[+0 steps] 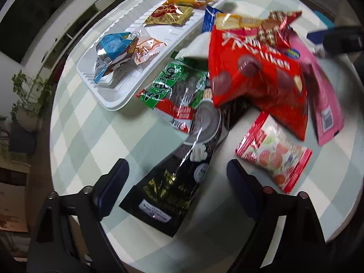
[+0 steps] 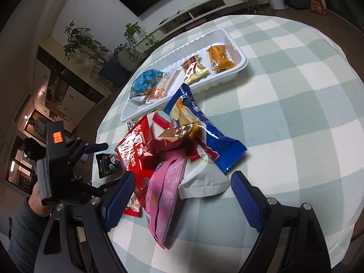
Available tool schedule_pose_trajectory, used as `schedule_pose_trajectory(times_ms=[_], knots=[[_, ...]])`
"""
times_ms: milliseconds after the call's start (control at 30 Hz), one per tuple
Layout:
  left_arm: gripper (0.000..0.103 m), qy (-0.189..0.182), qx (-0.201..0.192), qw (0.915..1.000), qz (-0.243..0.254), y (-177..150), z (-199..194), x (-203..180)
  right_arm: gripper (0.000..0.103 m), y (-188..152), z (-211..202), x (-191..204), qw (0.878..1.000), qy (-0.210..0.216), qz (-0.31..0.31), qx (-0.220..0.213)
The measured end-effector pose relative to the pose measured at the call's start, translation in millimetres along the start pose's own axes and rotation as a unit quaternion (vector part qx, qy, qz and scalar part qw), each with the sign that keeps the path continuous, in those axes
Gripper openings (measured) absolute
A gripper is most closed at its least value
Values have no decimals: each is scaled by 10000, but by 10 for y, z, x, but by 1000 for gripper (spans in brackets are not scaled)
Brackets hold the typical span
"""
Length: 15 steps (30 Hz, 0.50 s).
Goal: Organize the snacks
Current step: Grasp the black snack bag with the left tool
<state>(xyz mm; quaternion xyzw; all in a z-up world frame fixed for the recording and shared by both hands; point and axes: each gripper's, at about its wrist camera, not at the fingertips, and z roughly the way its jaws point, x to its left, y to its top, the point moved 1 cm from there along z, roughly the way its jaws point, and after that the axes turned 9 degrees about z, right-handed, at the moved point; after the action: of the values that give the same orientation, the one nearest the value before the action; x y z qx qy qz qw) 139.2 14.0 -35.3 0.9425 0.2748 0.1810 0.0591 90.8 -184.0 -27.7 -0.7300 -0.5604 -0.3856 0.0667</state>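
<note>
My left gripper [image 1: 177, 182] hangs with its jaws apart over the black snack bag [image 1: 182, 170]. My right gripper [image 2: 182, 195] is wide apart over the pink bag [image 2: 166, 193]. Small snacks lie in the white tray [image 2: 241, 64].

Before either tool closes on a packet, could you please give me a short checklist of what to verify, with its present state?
1. Left tool open: ok.
2. Black packet lies between its fingers, not yet pinched: ok.
3. Right tool open over the pink packet: ok.
4. Pink packet free of the pile: not ok, it overlaps the red bag.
5. White tray has bare room: ok.
6. Which compartment suits each packet: cannot tell.
</note>
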Motion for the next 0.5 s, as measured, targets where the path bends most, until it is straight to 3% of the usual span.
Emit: schedule_pose_trajectory(times_ms=[33, 133, 367, 500], knots=[[54, -159, -26, 9998, -154, 8, 17, 38, 87, -4, 4, 8, 10000, -1, -17, 12], [35, -468, -131, 9980, -399, 7, 38, 82, 84, -14, 21, 19, 10000, -33, -54, 53], [27, -519, -149, 9946, -889, -94, -9, 20, 79, -45, 27, 38, 9998, -151, -141, 59], [25, -631, -245, 9865, -1491, -202, -70, -16, 70, -52, 29, 63, 9993, -257, -257, 19]])
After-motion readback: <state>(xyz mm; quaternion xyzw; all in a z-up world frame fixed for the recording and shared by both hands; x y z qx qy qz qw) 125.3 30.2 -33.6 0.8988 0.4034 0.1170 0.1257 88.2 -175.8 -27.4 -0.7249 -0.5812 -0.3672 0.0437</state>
